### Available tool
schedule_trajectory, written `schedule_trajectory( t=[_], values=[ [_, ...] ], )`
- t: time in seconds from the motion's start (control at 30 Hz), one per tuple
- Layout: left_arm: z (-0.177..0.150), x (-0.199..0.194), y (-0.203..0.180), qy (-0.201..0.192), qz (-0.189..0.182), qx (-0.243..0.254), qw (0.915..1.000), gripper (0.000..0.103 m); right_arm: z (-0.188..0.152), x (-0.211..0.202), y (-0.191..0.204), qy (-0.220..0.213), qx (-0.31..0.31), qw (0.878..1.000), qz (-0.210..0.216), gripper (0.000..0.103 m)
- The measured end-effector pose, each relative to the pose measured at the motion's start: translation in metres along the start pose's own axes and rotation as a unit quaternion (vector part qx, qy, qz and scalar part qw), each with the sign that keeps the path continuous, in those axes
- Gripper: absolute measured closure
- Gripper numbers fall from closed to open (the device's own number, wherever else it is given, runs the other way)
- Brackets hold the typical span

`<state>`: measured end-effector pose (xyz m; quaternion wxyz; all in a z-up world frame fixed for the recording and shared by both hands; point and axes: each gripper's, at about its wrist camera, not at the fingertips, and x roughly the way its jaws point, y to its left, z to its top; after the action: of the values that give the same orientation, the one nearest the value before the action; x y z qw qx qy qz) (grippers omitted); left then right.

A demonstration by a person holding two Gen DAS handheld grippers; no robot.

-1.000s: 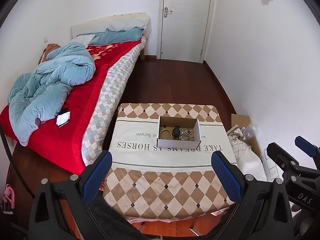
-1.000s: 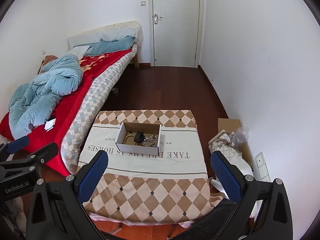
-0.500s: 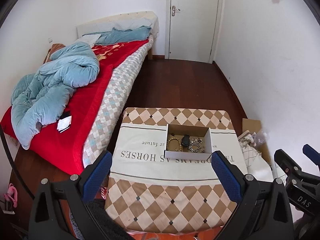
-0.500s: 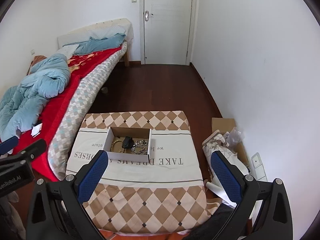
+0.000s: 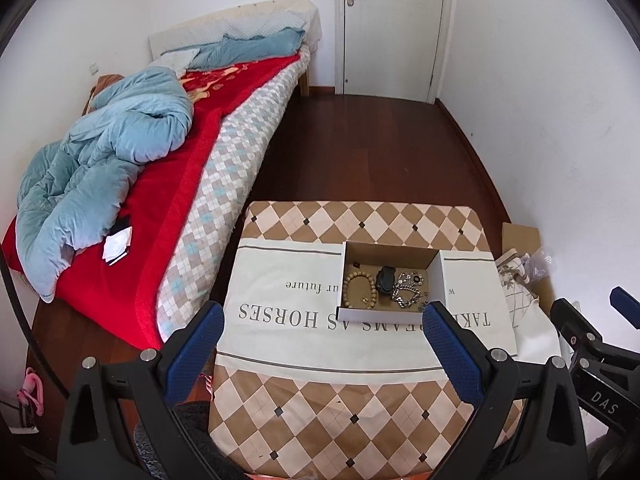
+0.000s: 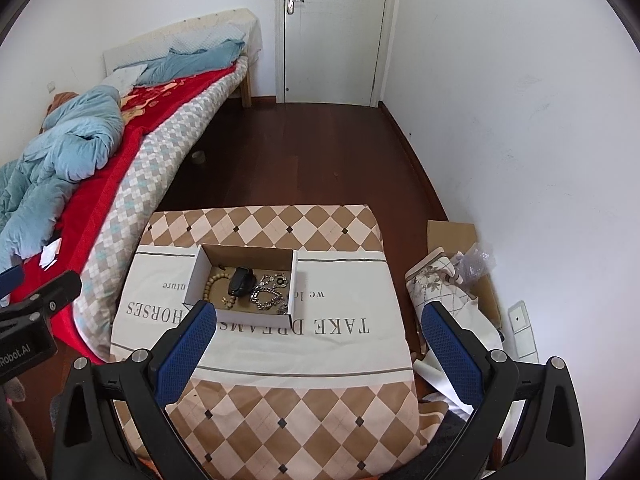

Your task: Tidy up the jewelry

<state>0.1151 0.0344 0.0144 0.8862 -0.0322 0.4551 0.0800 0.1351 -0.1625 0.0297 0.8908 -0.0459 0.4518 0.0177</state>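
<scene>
An open white cardboard box (image 5: 444,280) (image 6: 192,282) sits on the cloth-covered table (image 5: 360,392) (image 6: 304,392). Inside lie a wooden bead bracelet (image 5: 360,289) (image 6: 213,285), a black band (image 5: 386,279) (image 6: 240,280) and silver chain jewelry (image 5: 408,292) (image 6: 270,294). My left gripper (image 5: 320,332) hangs open above the table's near half, short of the box. My right gripper (image 6: 320,332) is open too, with its left fingertip (image 6: 200,320) level with the box's front wall. Nothing is held between either pair of fingers.
A bed (image 5: 160,168) (image 6: 132,152) with a red blanket and blue duvet runs along the left. Flat cardboard and bags (image 6: 452,276) lie on the floor right of the table. A white door (image 6: 332,28) stands shut at the far wall, beyond dark wood floor.
Both grippers have moved forward and lower toward the table, so the box looks nearer and larger. The box has drifted right in the left view and left in the right view. Both stay open.
</scene>
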Motion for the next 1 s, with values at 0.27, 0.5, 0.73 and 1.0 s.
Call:
schedule_trajectory(
  t=[0.27,0.5,0.73,1.0],
  values=[
    [0.001,0.025,-0.001,0.025,-0.003,0.005,0.9997,0.002,0.001,0.029,0.006,0.019,-0.004,1.0,0.002,0.0],
    [0.003,0.032,0.001,0.039,-0.012,0.003,0.9992,0.002,0.003,0.039,0.006,0.034,-0.003,0.999,0.009,0.0],
    [0.007,0.029,0.003,0.033,-0.011,0.001,0.9994,0.002,0.007,0.036,0.008,0.033,-0.005,0.999,0.009,0.0],
    [0.007,0.027,0.002,0.034,-0.01,0.011,0.9993,0.002,0.009,0.034,0.009,0.034,-0.008,0.999,0.015,0.0]
  ],
)
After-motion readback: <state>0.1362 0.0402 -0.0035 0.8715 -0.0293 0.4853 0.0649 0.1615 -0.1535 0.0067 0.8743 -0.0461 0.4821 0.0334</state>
